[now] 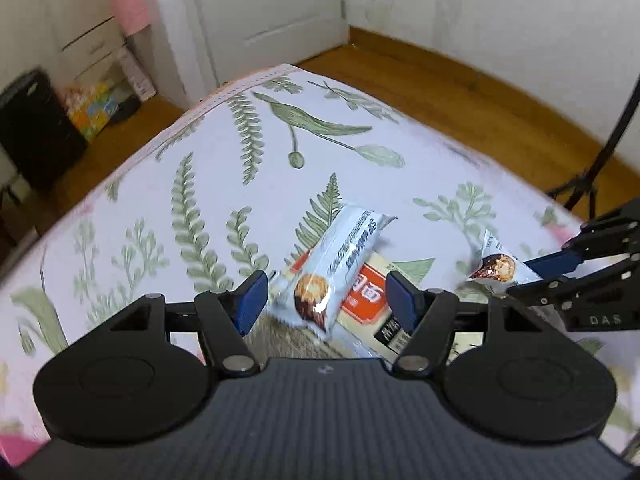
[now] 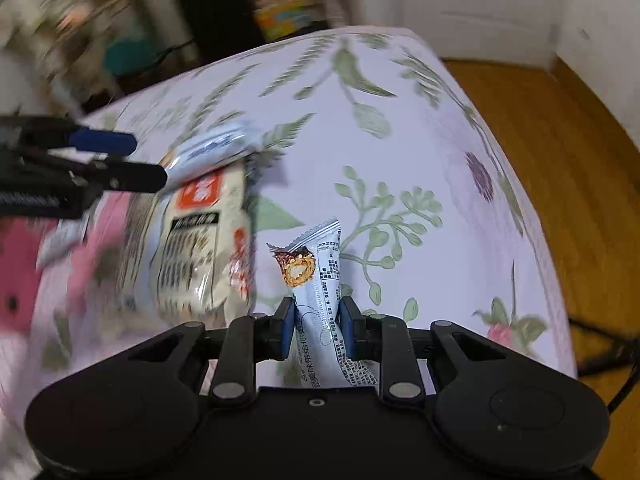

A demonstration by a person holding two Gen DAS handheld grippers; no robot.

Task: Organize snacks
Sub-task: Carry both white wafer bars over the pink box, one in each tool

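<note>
The right gripper [image 2: 316, 328] is clamped on a pale blue-white snack bar [image 2: 320, 292]. Both blue pads press into the wrapper's middle, and the end printed with a nut-and-chocolate picture sticks out ahead of the fingers, over the leaf-patterned tablecloth [image 2: 400, 152]. From the left wrist view the same right gripper [image 1: 532, 276] reaches in from the right edge with that bar [image 1: 496, 268] in its grip.

The left gripper [image 1: 324, 300] stands with its jaws apart, and a second snack bar [image 1: 340, 268] of the same kind lies between them — neither blue pad touches the wrapper (a clear gap shows on each side). This bar rests on top of a flat cream packet [image 1: 376, 304] with a red-orange label, which lies on the tablecloth [image 1: 160, 208]. In the blurred right wrist view the left gripper [image 2: 132, 160] comes in from the left, just at the packet [image 2: 200, 240] and the bar [image 2: 212, 148] upon it.

The wooden floor [image 1: 480, 92] — and a white door [image 1: 264, 8] beyond the table — fill the background.
</note>
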